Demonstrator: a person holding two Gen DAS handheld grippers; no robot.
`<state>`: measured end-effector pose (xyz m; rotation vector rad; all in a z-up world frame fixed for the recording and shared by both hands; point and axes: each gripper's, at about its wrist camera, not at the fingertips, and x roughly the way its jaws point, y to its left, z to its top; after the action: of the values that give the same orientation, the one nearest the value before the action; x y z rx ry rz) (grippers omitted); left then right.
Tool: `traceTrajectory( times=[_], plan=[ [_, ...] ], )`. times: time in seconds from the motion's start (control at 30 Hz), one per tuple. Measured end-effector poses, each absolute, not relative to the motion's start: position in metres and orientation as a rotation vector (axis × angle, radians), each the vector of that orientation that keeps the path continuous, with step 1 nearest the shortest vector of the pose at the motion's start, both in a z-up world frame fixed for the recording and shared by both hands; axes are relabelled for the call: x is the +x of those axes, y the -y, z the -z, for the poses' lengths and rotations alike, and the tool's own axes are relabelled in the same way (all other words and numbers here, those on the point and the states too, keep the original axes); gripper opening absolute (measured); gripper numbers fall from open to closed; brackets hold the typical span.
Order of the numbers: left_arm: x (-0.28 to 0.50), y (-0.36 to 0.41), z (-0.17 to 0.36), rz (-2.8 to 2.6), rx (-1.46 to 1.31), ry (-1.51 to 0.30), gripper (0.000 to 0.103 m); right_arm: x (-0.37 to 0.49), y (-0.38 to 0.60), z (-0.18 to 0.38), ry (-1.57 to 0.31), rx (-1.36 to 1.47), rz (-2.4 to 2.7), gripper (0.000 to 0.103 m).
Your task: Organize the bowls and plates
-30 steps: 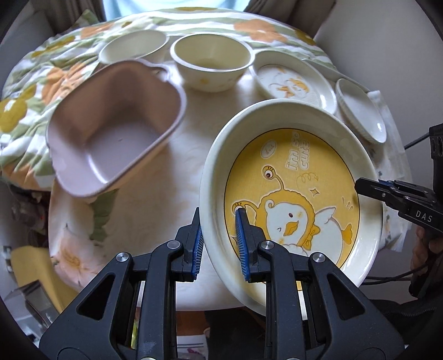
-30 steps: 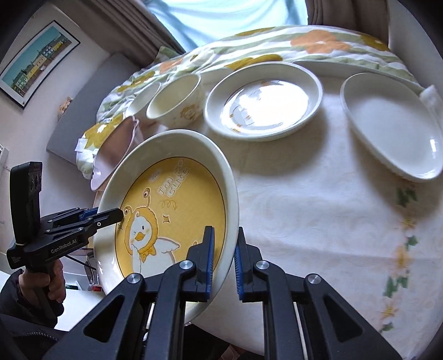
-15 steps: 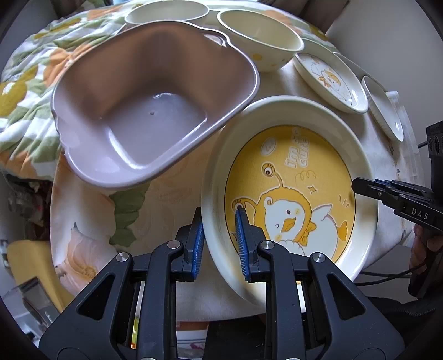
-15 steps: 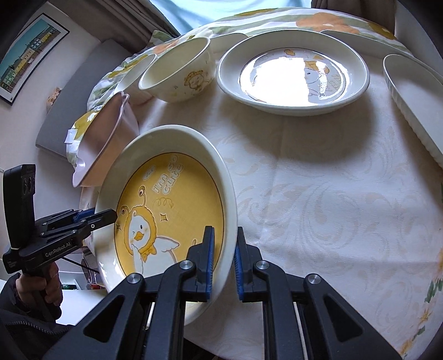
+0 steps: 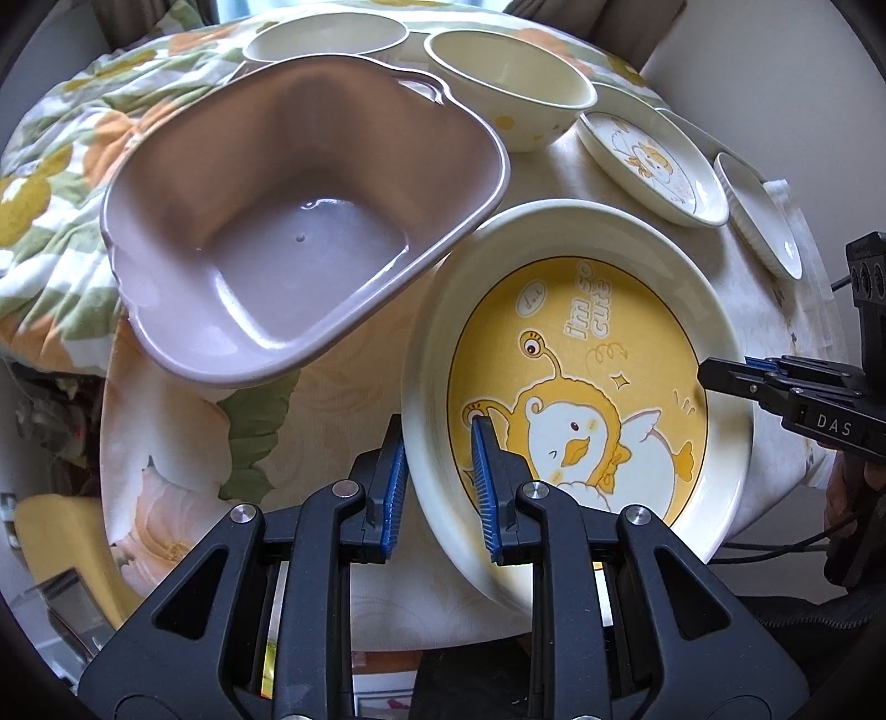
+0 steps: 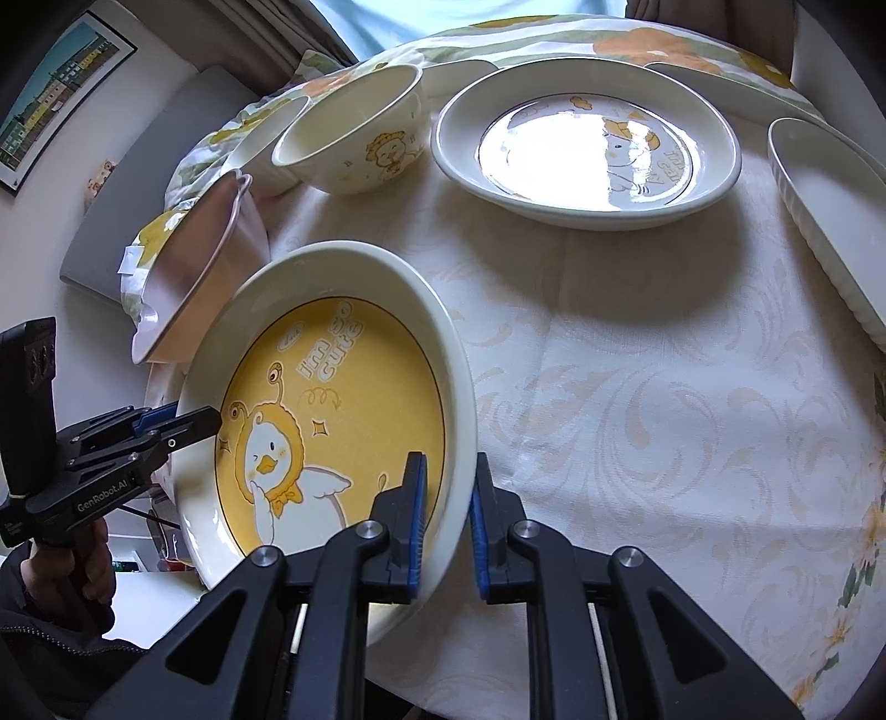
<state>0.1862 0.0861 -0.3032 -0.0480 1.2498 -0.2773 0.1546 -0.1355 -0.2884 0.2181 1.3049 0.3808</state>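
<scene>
Both claws are on the big yellow plate [image 5: 576, 387], one at each side of it. The left claw [image 5: 437, 482] has its blue pads clamped across the near-left rim, one pad under the lip, one pressed onto the painted face. The right claw [image 6: 447, 515] pinches the opposite rim the same way, so the plate hangs between the two hands, tilted, its face turned up toward the person.

Now the relation that matters: the mauve plastic tub [image 5: 299, 232] sits just up and to the left of the plate, on the left claw's side. The plate's far-left rim is tucked right under the tub's flared lip; whether the two touch I cannot tell. The tub's mouth tips toward the plate, its longer side running up to the right.

Beyond the plate: a deep cream bowl [image 5: 509, 88], a second bowl [image 5: 326, 36] behind the tub, a shallow duck plate [image 6: 587, 144], and a ribbed white dish [image 6: 830, 216] at the far right.

My read: the plate goes into the tub, so it has to lift and swing left over that lip, left hand leading.
</scene>
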Motion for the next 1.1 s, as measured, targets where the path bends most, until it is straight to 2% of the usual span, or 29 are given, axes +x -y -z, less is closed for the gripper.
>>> traceTrajectory(
  times=[0.3,0.33,0.37,0.4,0.47,0.7,0.97,1.0,1.03,1.07,1.1],
  plan=[
    [0.187,-0.077,0.306,0.273,0.005,-1.253,0.024,0.149,0.131,0.288,-1.303,0.263,-0.377,0.033],
    [0.187,-0.076,0.308,0.269,0.012,-1.256,0.026,0.148,0.130,0.288,-1.300,0.268,-0.379,0.042],
    [0.187,-0.075,0.309,0.266,0.016,-1.257,0.035,0.148,0.130,0.288,-1.297,0.272,-0.381,0.052],
    [0.187,-0.074,0.310,0.266,0.015,-1.255,0.052,0.147,0.129,0.288,-1.292,0.276,-0.385,0.055],
    [0.183,-0.072,0.309,0.250,0.012,-1.231,0.074,0.146,0.128,0.288,-1.287,0.277,-0.393,0.056],
    [0.164,-0.063,0.289,0.181,0.010,-1.176,0.076,0.136,0.140,0.271,-1.236,0.262,-0.440,0.056],
    [0.125,-0.018,0.207,0.191,0.014,-0.985,0.076,0.093,0.201,0.210,-1.081,0.284,-0.445,0.056],
    [0.120,-0.010,0.191,0.202,0.004,-0.940,0.078,0.086,0.211,0.199,-1.043,0.290,-0.438,0.060],
    [0.117,-0.002,0.174,0.213,-0.004,-0.892,0.083,0.080,0.221,0.187,-1.003,0.294,-0.429,0.084],
    [0.114,0.008,0.159,0.217,-0.003,-0.845,0.098,0.074,0.231,0.176,-0.962,0.292,-0.418,0.103],
    [0.112,0.017,0.145,0.221,0.002,-0.797,0.103,0.069,0.240,0.165,-0.925,0.288,-0.408,0.103]
  ],
)
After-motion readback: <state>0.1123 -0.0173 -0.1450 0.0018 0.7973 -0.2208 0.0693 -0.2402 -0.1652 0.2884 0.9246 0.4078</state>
